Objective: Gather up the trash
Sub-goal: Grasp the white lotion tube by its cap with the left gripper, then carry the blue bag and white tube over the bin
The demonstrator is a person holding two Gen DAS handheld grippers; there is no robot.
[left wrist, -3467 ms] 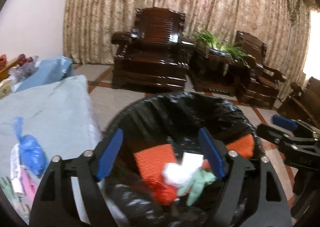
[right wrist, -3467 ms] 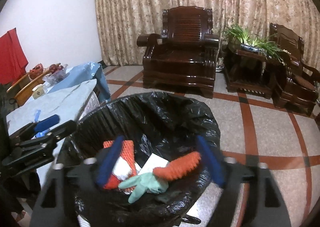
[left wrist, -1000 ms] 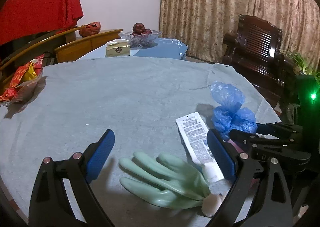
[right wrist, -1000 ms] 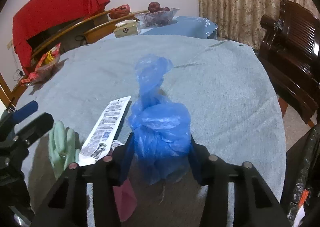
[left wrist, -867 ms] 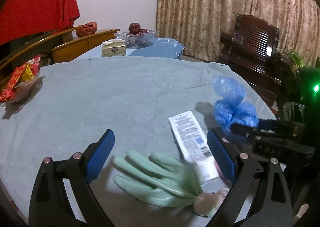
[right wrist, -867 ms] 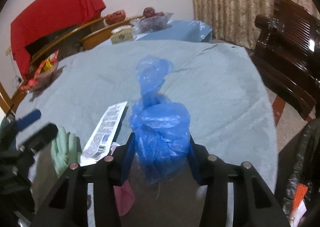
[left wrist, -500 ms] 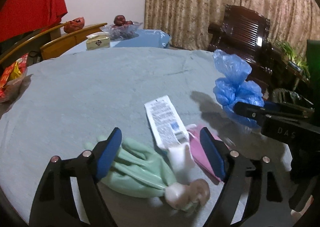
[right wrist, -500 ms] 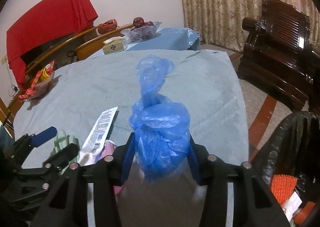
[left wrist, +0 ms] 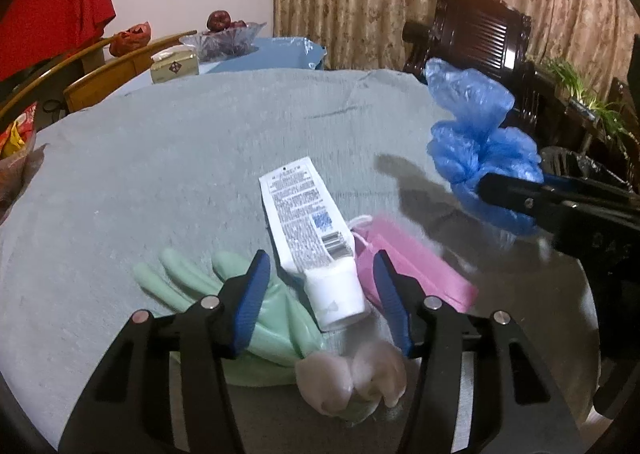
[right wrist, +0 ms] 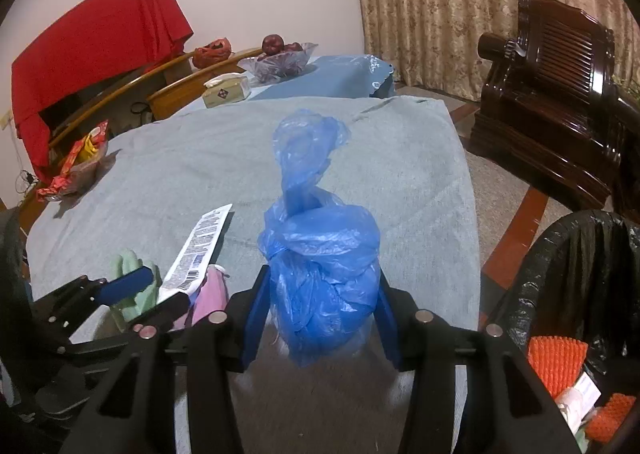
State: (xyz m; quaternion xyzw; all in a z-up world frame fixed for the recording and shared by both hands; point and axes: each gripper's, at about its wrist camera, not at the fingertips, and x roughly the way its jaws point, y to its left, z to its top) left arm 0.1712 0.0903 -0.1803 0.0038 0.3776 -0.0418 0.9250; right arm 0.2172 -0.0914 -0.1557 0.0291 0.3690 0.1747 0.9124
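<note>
My right gripper (right wrist: 320, 314) is shut on a crumpled blue plastic bag (right wrist: 320, 262) and holds it above the table near its right edge; the bag also shows in the left wrist view (left wrist: 480, 158). My left gripper (left wrist: 320, 298) is open, its fingers either side of the cap end of a white tube (left wrist: 308, 226). The tube lies on a green rubber glove (left wrist: 224, 294) and a pink mask (left wrist: 412, 266). The black-lined trash bin (right wrist: 580, 274) stands at the right, with orange and white trash in it.
The round table has a grey-blue cloth (left wrist: 160, 158). At its far side are a tissue box (right wrist: 226, 90), a glass fruit bowl (right wrist: 280, 58) and a snack bag (right wrist: 76, 166). Dark wooden armchairs (right wrist: 560, 94) stand to the right.
My right gripper has lifted the blue bag off the table and carried it right, towards the bin. My left gripper has moved forward over the tube and its jaws have narrowed.
</note>
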